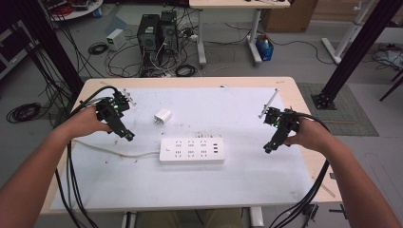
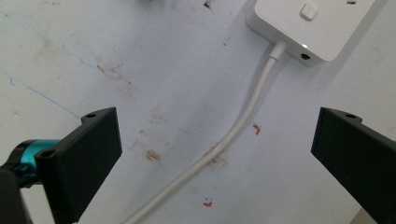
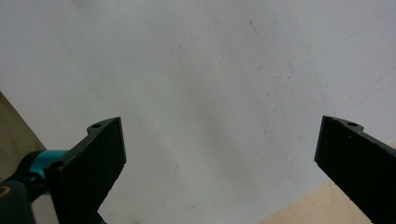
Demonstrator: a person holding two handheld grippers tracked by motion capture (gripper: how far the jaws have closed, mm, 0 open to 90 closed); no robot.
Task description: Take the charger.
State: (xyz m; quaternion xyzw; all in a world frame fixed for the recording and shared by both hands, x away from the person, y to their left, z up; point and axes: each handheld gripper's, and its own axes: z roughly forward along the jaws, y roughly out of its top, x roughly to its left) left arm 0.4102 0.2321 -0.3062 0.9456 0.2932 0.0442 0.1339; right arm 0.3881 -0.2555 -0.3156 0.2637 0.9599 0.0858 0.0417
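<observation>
A white power strip lies flat in the middle of the white mat, its white cord running off to the left. A small white plug adapter sits just behind it. My left gripper hovers left of the strip, above the cord, jaws wide apart and empty. In the left gripper view the cord passes between the jaws and the strip's end is at the top. My right gripper is held open over bare mat right of the strip, holding nothing.
The white mat covers a wooden table whose edge shows along the right. Black cables trail from both grippers off the table's sides. Computers and tangled wires lie on the floor beyond the far edge.
</observation>
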